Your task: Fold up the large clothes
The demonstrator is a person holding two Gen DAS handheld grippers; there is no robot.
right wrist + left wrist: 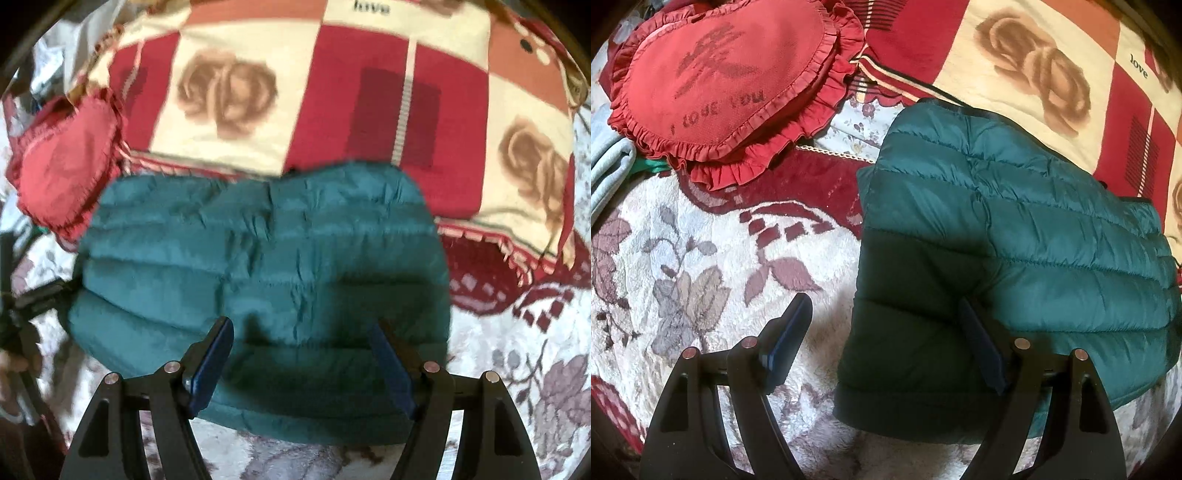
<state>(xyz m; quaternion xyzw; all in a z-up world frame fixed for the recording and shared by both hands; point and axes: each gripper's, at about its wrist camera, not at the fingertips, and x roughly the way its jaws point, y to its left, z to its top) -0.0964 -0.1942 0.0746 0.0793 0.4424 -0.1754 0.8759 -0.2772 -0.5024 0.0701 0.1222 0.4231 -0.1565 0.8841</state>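
Note:
A teal quilted puffer jacket [1015,229] lies folded into a compact block on the floral fleece blanket [683,258]. My left gripper [886,306] is open and empty, above the jacket's near left edge, with its left finger over the blanket and its right finger over the jacket. In the right wrist view the same jacket [258,258] fills the middle. My right gripper [301,328] is open and empty, above the jacket's near edge. The other gripper shows dimly at the left edge of the right wrist view [33,295].
A red frilled heart cushion [727,77] lies at the back left and shows in the right wrist view [62,162]. A red and cream rose-print blanket [1052,74] lies behind the jacket. A pale blue cloth [605,166] sits at the far left.

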